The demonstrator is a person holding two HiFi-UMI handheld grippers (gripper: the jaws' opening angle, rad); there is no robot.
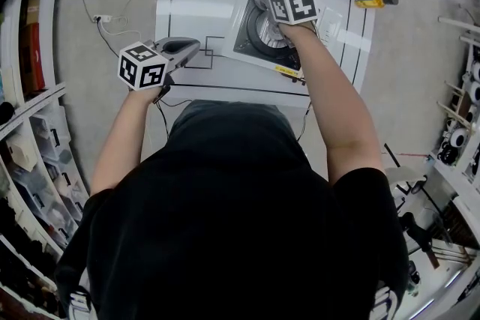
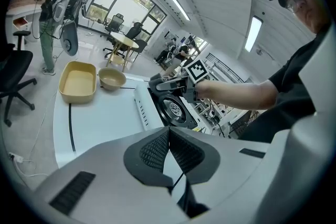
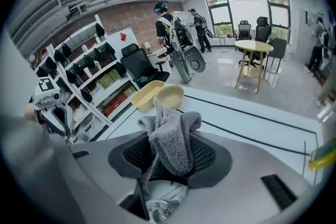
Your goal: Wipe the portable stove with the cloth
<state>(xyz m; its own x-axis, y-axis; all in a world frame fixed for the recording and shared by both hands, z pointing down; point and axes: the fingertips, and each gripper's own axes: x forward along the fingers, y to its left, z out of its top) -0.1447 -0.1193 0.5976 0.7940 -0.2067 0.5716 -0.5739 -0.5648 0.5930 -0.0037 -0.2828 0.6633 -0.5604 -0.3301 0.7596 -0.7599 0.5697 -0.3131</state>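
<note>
Over the square silver-and-black portable stove (image 1: 255, 31), the right gripper (image 3: 169, 160) is clamping the fluffy grey cloth (image 3: 170, 136); the left gripper (image 2: 169, 150) is hovering, jaws together, empty.

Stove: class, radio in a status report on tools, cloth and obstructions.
Right tool shut on cloth, over stove. Left tool shut, empty, left of stove. Nothing in the way.

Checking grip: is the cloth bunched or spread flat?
Bunched: the right tool clamps the cloth, its folds sticking up between the jaws.
</note>
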